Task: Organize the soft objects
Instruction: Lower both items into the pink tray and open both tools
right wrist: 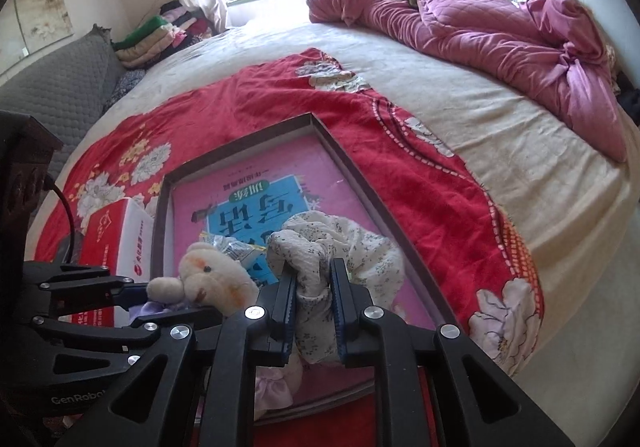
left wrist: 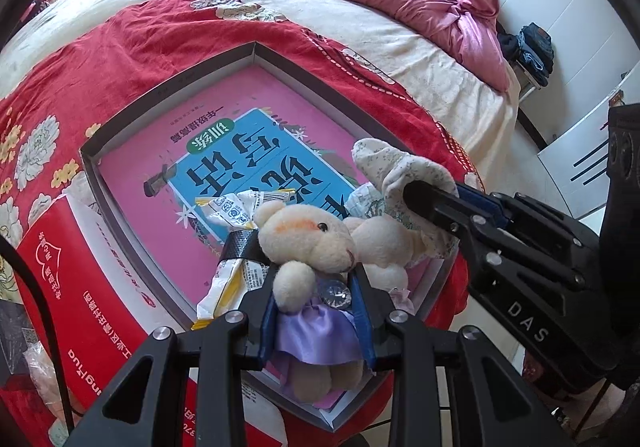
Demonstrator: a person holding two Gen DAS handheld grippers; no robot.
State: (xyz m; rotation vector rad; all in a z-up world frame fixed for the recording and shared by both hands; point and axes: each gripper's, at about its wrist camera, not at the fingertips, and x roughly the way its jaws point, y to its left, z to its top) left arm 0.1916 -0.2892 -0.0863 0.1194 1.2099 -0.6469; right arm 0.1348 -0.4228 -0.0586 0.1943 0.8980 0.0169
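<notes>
1. Two tongs work over a shallow tray that lies on a red floral blanket spread across the bed.
2. The left tongs are closed on a cream plush bear in a purple dress, gripping it around the body just below the head, at the near edge of the tray.
3. The right tongs are narrow, pinching a bunched white floral cloth; the cloth rises in folds beyond the fingertips, over the near right part of the tray.
4. In the left wrist view, the right tongs enter from the right with the cloth draped over their tip, just beside the bear.
5. A pink and blue book cover fills the tray floor.
6. A crumpled yellow and white snack wrapper lies in the tray, touching the bear's left side.
7. A red and white carton sits on the blanket just left of the tray.
8. A rumpled pink quilt lies at the far right of the bed, well apart from the tray.
</notes>
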